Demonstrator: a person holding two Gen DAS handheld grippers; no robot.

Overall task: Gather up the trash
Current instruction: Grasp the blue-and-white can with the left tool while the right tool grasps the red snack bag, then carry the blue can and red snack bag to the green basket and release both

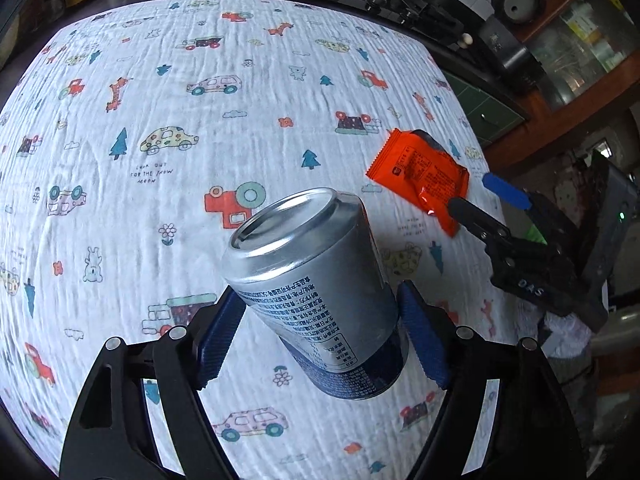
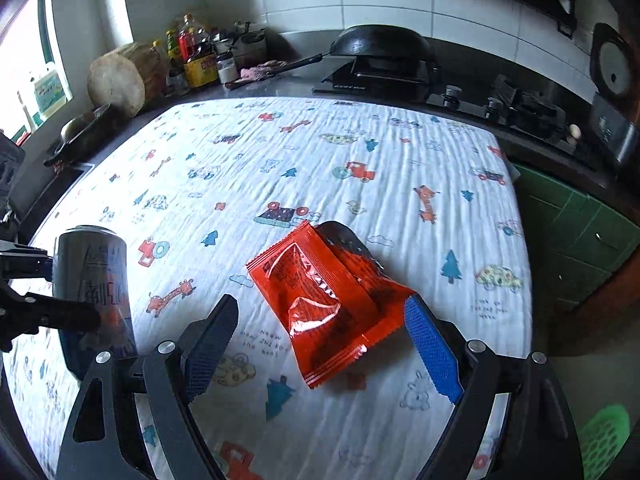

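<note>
My left gripper [image 1: 320, 332] is shut on a silver and blue drink can [image 1: 316, 280], held tilted above the printed cloth [image 1: 160, 184]. The can also shows at the left of the right wrist view [image 2: 92, 292], between the left gripper's black fingers. An orange snack wrapper [image 2: 332, 304] lies on the cloth between the open fingers of my right gripper [image 2: 324, 332]. In the left wrist view the wrapper [image 1: 420, 176] sits at the right with the right gripper [image 1: 476, 196] around its near end.
A stove with a black wok [image 2: 380, 48] stands behind the cloth. Bottles and jars [image 2: 196, 56] and a wooden block [image 2: 120, 80] line the back left counter. A green basket [image 2: 604, 440] sits at the lower right. Green cabinets [image 2: 580, 240] are to the right.
</note>
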